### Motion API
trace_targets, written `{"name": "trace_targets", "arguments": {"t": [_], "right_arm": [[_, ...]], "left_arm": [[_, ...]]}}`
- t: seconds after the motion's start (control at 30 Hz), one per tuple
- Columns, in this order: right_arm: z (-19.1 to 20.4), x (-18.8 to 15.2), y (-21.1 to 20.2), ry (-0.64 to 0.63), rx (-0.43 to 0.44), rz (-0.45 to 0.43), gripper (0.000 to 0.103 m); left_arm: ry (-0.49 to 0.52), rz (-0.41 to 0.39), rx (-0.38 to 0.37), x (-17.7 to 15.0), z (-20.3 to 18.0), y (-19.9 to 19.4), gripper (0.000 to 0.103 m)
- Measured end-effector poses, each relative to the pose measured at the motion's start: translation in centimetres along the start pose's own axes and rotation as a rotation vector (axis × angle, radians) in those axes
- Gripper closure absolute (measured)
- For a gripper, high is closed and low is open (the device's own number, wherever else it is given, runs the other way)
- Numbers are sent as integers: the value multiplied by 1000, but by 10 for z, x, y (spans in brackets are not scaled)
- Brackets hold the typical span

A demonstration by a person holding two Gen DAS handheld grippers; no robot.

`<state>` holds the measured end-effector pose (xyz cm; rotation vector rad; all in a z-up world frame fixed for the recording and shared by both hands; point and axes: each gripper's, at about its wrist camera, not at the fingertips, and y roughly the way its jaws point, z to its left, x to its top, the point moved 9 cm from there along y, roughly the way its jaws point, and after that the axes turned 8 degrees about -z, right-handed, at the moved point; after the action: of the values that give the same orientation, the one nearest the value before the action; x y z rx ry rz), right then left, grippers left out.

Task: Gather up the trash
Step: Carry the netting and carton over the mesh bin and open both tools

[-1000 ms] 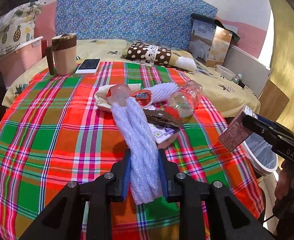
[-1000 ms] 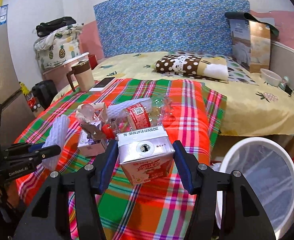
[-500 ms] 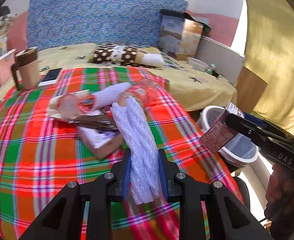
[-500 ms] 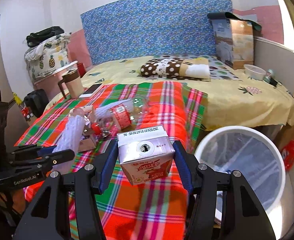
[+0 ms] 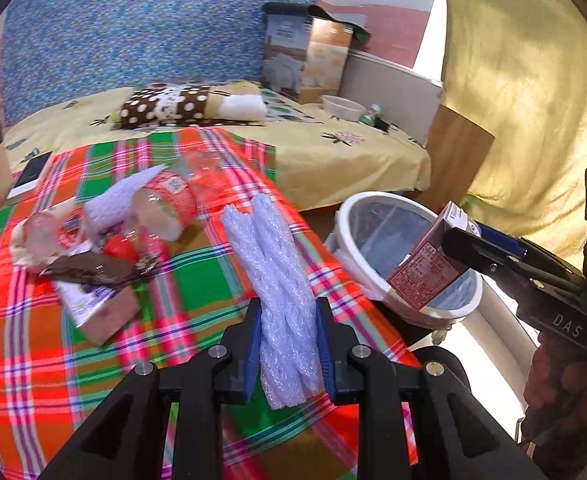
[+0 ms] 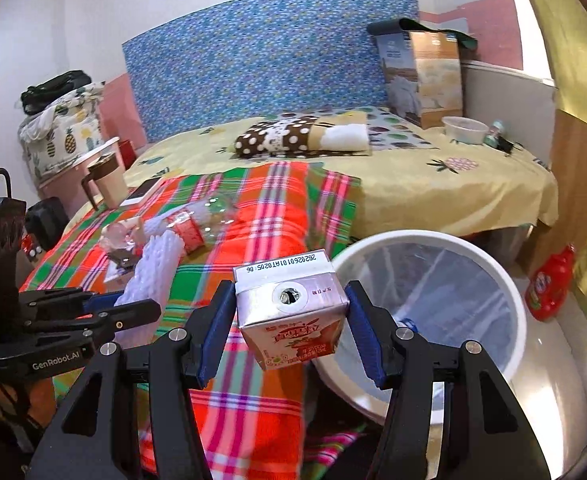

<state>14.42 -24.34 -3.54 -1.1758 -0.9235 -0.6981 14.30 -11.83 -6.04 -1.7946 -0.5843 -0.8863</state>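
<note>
Meanwhile, the left gripper (image 5: 287, 350) is pinching white foam netting (image 5: 271, 276) and the right gripper (image 6: 289, 328), wide-jawed, is clamping a drink carton (image 6: 289, 312) near the white bin (image 6: 489, 276), where early release risks missing the rim.

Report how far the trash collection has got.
Done: nothing clearly binned; the white bin looks lined.
In hand: the left hand-held gripper grips white foam netting; the right hand-held gripper grips a drink carton at the bin's rim.
Left: the plastic bottle, wrappers and small box on the plaid cloth.
</note>
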Motion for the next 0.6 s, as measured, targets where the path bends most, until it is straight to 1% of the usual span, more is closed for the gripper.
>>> {"name": "trace_targets", "arguments": {"t": [0.33, 0.6], "right_arm": [[-47, -5, -11, 55, -97, -2, 46], [-72, -12, -12, 93, -149, 17, 45]], "left_arm": [[60, 14, -100, 8, -49, 28, 77], [91, 35, -164, 14, -82, 53, 77]]}}
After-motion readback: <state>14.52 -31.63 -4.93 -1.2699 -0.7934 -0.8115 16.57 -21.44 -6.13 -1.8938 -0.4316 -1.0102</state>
